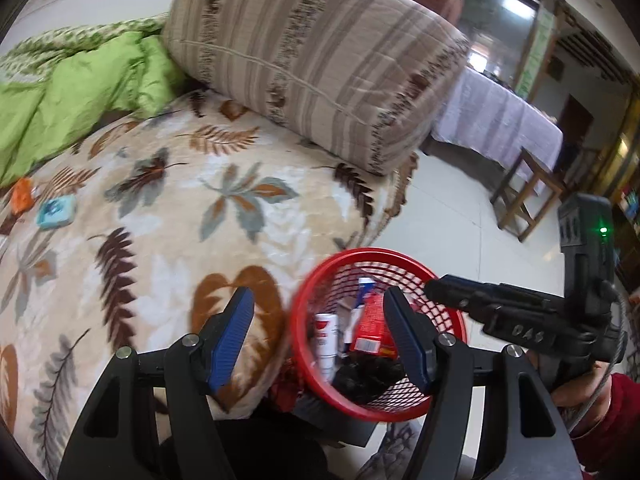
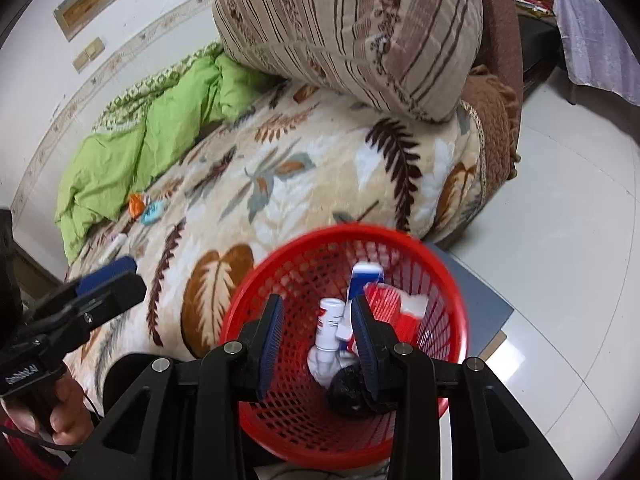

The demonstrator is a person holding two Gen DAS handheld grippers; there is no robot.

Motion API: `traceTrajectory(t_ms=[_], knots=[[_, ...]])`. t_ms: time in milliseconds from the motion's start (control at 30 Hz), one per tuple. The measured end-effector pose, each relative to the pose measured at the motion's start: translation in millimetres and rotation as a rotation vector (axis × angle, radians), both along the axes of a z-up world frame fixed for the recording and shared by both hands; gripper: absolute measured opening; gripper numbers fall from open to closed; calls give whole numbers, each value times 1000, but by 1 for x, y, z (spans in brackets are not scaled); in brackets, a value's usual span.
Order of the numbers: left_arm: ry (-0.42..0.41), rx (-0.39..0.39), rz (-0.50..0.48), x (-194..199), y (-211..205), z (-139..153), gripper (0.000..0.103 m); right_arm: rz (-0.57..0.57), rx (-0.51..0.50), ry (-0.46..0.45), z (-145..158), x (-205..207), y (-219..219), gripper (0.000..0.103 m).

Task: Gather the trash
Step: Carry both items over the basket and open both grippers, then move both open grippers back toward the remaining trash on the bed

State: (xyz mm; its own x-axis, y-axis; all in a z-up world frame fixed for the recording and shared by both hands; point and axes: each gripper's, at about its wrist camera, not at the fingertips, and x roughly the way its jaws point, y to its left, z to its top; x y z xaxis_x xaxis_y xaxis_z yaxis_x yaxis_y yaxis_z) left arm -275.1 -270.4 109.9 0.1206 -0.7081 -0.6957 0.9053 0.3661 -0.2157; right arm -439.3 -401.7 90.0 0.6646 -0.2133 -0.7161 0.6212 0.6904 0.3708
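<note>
The left gripper's (image 1: 318, 336) fingers (image 1: 230, 336) stand spread and pinch nothing, poised over the leaf-patterned bed (image 1: 168, 208) and the near rim of the red basket (image 1: 304, 364). Farther right, the right gripper's (image 2: 316, 344) fingers (image 2: 270, 344) are parted and empty above the basket, where a white bottle (image 2: 329, 326), a red packet (image 2: 404, 312) and a dark wad (image 2: 348, 390) lie. An orange wrapper (image 2: 136, 203) and a blue packet (image 2: 154, 212) sit far back on the bed, beside the green quilt (image 2: 132, 148).

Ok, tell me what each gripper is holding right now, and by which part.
Nothing is held. The left gripper and the right gripper both hang open above the red basket, with no item between the pads.
</note>
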Motion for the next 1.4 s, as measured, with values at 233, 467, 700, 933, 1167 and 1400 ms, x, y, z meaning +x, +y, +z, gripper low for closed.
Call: traceTrajectory(t_ms=[233, 467, 700, 933, 1167, 1400], knots=[[-43, -7, 149, 36, 51, 9, 67, 96, -23, -82, 24, 35, 25, 44], [-42, 9, 296, 77, 109, 6, 69, 244, -21, -98, 29, 90, 60, 44], [-57, 29, 457, 122, 167, 0, 71, 396, -14, -95, 27, 149, 104, 48], [-97, 76, 617, 190, 216, 3, 76, 516, -33, -78, 31, 202, 125, 54], [-162, 141, 694, 275, 234, -1, 89, 565, -44, -46, 31, 258, 123, 57], [-147, 216, 705, 367, 214, -23, 89, 568, -13, -42, 22, 294, 110, 57]])
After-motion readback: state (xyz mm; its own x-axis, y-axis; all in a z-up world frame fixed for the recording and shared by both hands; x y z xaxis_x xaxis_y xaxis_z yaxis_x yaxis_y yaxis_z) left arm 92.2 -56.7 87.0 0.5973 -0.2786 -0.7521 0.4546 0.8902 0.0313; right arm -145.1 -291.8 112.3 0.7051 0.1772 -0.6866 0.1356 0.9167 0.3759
